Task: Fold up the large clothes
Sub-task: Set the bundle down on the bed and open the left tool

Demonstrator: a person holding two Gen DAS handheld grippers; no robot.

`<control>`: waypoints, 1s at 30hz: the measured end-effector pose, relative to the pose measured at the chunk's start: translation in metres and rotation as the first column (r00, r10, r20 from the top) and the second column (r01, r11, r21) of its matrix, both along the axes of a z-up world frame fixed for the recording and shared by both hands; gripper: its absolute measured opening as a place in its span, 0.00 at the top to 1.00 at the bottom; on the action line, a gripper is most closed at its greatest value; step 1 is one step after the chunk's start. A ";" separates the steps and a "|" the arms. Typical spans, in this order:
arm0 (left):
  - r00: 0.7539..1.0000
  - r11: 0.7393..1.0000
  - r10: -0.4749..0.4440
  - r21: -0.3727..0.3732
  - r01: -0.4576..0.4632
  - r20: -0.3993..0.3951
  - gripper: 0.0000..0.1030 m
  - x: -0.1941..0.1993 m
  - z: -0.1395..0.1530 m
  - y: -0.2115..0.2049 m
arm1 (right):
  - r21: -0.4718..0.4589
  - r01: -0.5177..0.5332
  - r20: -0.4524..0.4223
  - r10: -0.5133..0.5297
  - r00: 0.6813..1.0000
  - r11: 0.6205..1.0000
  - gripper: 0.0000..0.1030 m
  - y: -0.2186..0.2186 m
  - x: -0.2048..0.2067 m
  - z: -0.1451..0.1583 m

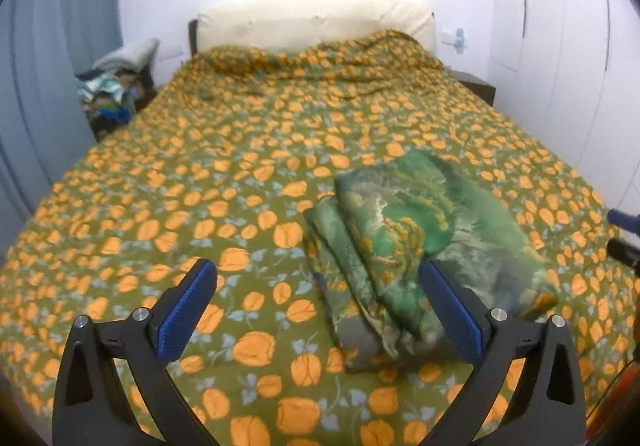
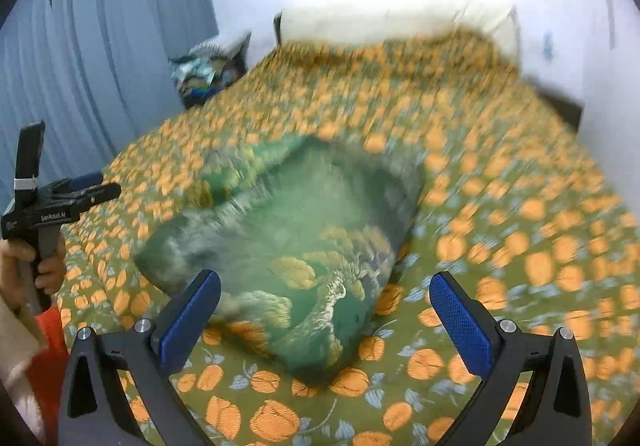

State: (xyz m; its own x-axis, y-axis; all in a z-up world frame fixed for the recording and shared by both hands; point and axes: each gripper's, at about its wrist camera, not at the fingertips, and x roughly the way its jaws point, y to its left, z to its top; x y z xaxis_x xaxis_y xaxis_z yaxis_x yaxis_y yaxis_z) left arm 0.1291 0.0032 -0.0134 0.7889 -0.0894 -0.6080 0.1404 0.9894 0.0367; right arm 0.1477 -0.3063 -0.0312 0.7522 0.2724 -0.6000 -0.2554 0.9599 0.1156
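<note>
We see one folded cloth (image 1: 420, 242), green with a painted-looking print, lying on the bed (image 1: 200, 174) toward its near right part. It rests flat on the orange-flowered bedspread in several stacked layers, with the layered edges showing on its left side in the left wrist view. As we judge it, the folding looks done or nearly done.

Our left tool (image 1: 318, 306) has its jaws wide apart with nothing between the pads; the cloth lies beyond and partly behind its right finger in the picture, not gripped. Our right tool (image 2: 326, 316) is likewise spread wide and empty, hanging over the near end of the cloth (image 2: 288, 230). In the right wrist view the left tool (image 2: 86, 186) shows at the far left, held in a hand (image 2: 48, 266).

What could go wrong from here, in our judgement:
- A finger sweeping low over the bundle could catch the top layer and drag it open, since the layers lie loose and unpinned.
- The near corner looks a little rumpled; pressing or nudging there could skew the stack.
- The right wrist view is blurred, so we cannot judge the cloth's far edge well; any regrasp aimed from it risks pinching bedspread together with cloth.
- The bedspread is soft and wrinkled, so the bundle may slide or slump if the bed is leaned on.

Counted: one folded cloth, one bed, one pale pillow (image 1: 312, 24) at the head, two tools, one heap of clothes (image 1: 116, 86) beside the bed at far left, one grey curtain (image 2: 104, 46).
</note>
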 end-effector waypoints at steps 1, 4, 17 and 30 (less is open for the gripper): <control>1.000 1.000 0.004 0.005 -0.004 0.010 0.00 -0.004 0.005 -0.004 | 0.019 0.025 0.032 -0.025 0.999 1.000 0.00 -0.001 -0.014 0.010; 0.998 0.999 0.023 0.030 -0.025 0.060 0.00 -0.016 0.017 -0.005 | 0.078 0.077 0.083 -0.083 0.993 0.994 0.00 0.004 -0.033 0.032; 0.986 0.990 0.077 0.104 -0.093 0.149 0.00 -0.075 0.042 -0.015 | -0.026 0.191 0.249 -0.179 0.952 0.981 0.00 0.050 -0.115 0.068; 0.988 0.977 0.110 0.171 -0.127 0.107 0.00 -0.099 0.025 -0.029 | -0.028 0.214 0.070 -0.211 0.975 0.976 0.00 0.068 -0.134 0.046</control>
